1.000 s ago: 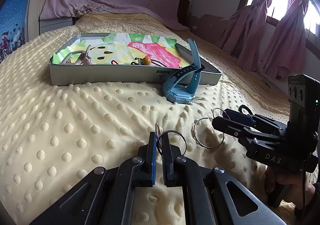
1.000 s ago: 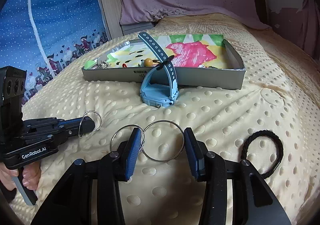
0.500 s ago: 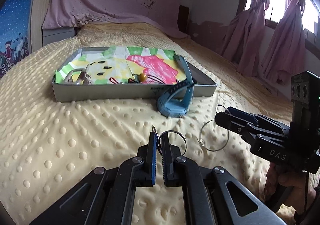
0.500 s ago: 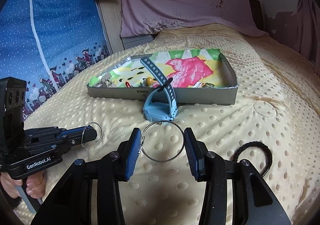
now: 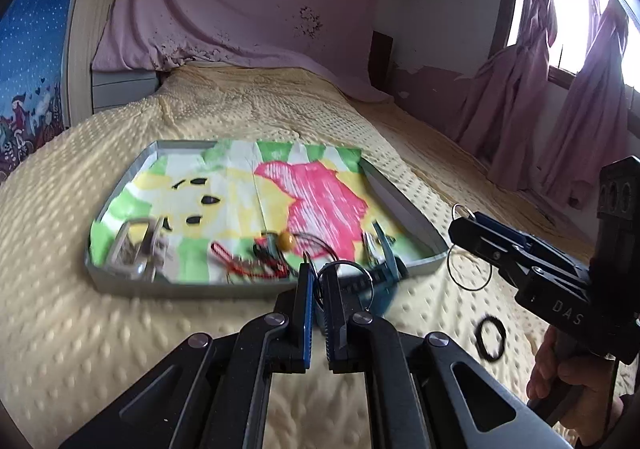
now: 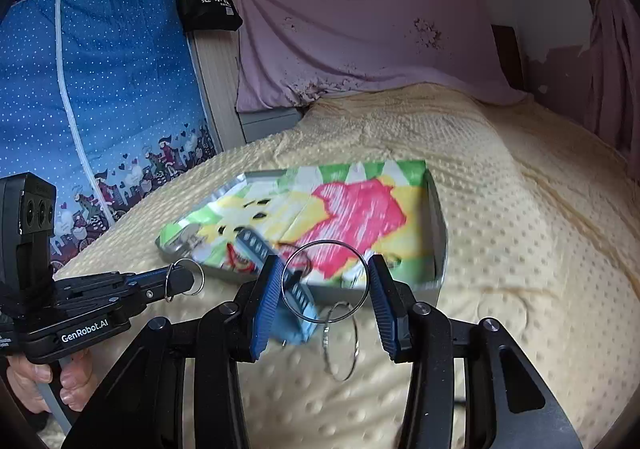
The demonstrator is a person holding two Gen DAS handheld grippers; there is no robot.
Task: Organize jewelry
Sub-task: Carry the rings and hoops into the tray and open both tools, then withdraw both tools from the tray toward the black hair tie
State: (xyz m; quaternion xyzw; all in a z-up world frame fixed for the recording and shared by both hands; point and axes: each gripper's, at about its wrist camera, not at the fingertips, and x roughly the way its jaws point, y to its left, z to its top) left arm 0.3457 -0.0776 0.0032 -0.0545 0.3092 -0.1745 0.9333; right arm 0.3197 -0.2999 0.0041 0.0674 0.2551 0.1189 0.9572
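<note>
The left gripper (image 5: 316, 281) sits at lower centre of the left wrist view with its jaws clamped together on a small metal ring (image 5: 347, 276); the ring projects to the right of the fingertips. In the right wrist view this gripper (image 6: 182, 281) appears at the left edge, with the same ring (image 6: 185, 281) pinched at its tip.

The right gripper (image 6: 324, 291) occupies lower centre of the right wrist view. Its jaws stand partly apart and grip a large metal ring (image 6: 325, 281) across its width, one blue pad (image 6: 266, 305) on each side. A second large ring (image 6: 340, 341) hangs below the first; whether the two are linked cannot be determined. In the left wrist view the right gripper (image 5: 460, 225) enters from the right edge, with a ring (image 5: 470, 269) dangling under its tip.

A shallow grey tray (image 5: 168, 289) rests on the yellow dotted bed cover (image 5: 100, 349) at the centre of both views. Its base carries a bright green, yellow and pink lining. Inside it lie a metal buckle (image 5: 132, 249), red cord pieces (image 5: 248, 265) and an orange bead (image 5: 285, 238); detail is blurred.

A blue watch (image 6: 280, 289) stands just in front of the tray's near wall, partly hidden behind both grippers. A black hair band (image 5: 491, 338) lies on the bed cover at lower right of the left wrist view.
</note>
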